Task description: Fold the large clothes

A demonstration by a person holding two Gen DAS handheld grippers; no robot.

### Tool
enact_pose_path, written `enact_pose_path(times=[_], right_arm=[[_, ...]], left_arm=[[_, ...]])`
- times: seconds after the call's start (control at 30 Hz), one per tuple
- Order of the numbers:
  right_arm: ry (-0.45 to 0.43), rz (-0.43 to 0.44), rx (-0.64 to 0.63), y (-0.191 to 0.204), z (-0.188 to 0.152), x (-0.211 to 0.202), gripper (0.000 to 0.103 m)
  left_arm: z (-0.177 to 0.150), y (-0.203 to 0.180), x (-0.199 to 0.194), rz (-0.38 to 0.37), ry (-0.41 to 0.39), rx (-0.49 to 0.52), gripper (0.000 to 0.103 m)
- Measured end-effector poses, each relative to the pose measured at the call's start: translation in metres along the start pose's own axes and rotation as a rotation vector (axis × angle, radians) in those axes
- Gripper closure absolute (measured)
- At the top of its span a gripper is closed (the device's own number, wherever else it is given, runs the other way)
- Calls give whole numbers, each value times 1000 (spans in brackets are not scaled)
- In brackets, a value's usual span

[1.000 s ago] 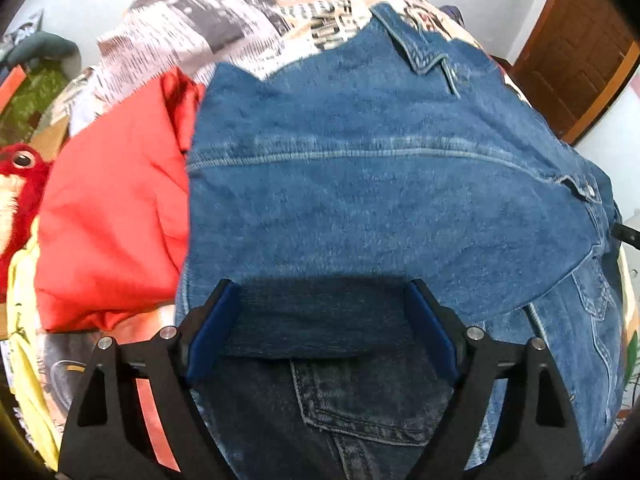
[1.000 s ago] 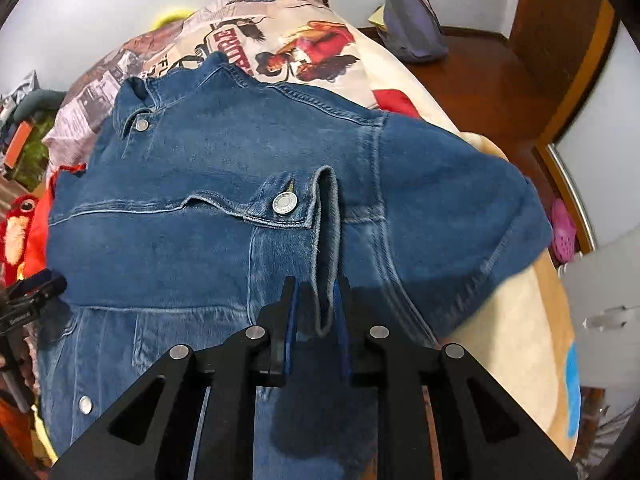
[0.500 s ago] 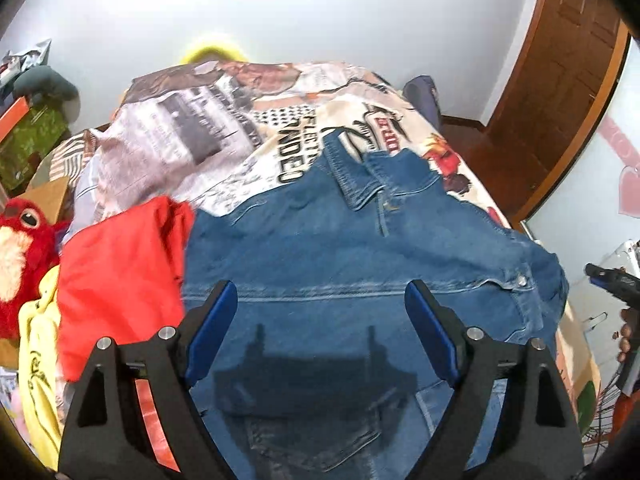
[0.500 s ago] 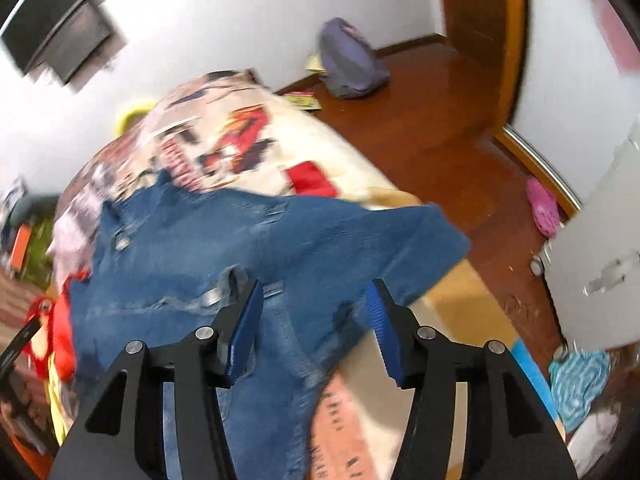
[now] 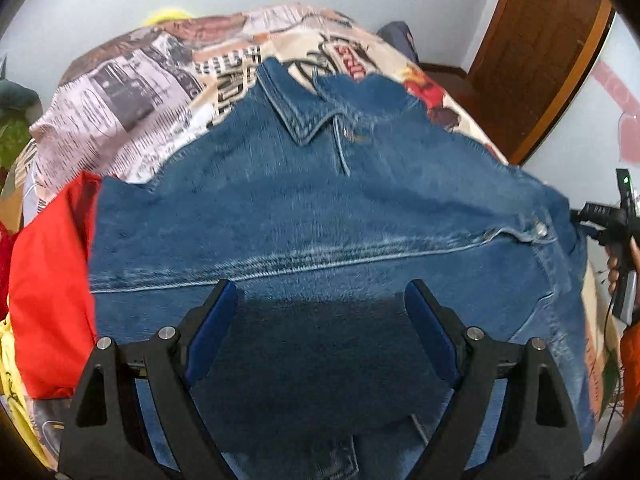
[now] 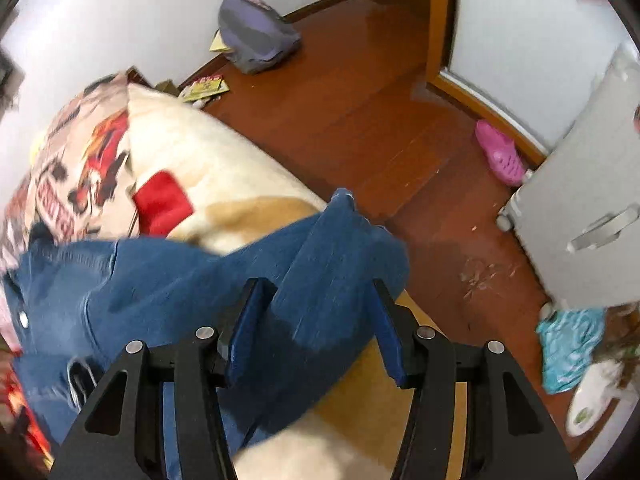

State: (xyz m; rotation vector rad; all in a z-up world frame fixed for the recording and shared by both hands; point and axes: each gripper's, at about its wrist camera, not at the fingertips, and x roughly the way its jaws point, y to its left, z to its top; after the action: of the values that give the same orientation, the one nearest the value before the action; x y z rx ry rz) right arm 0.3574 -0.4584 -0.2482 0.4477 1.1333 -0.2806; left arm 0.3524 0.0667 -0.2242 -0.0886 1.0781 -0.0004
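Observation:
A blue denim jacket [image 5: 320,208] lies spread on the bed, collar at the far end, its left part folded over the body. My left gripper [image 5: 320,316] is open and empty, hovering above the jacket's near middle. In the right wrist view the jacket's right sleeve [image 6: 336,264] hangs over the bed's edge. My right gripper [image 6: 316,312] is open, with the sleeve showing between its fingers, not clamped. The right gripper also shows at the right edge of the left wrist view [image 5: 612,224].
A red garment [image 5: 48,272] and a yellow one [image 5: 12,360] lie left of the jacket on the printed bedspread [image 5: 132,92]. Right of the bed are wooden floor [image 6: 360,112], a grey bag [image 6: 256,32], a pink shoe [image 6: 500,152] and a white cabinet [image 6: 592,216].
My right gripper let go of the jacket's fold, opened and swung right toward the sleeve at the bed's edge. My left gripper rose, then dropped back closer to the jacket, staying open.

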Motion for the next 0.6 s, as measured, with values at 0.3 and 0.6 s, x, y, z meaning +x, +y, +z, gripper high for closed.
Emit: enact_pose_path(times=[0.3, 0.6], right_arm=[[-61, 56, -2, 5, 1, -21, 100], [-275, 217, -222, 80, -2, -148, 103]], left_arm=[[-7, 8, -1, -2, -9, -31, 17], [-5, 14, -48, 0, -85, -53, 17]])
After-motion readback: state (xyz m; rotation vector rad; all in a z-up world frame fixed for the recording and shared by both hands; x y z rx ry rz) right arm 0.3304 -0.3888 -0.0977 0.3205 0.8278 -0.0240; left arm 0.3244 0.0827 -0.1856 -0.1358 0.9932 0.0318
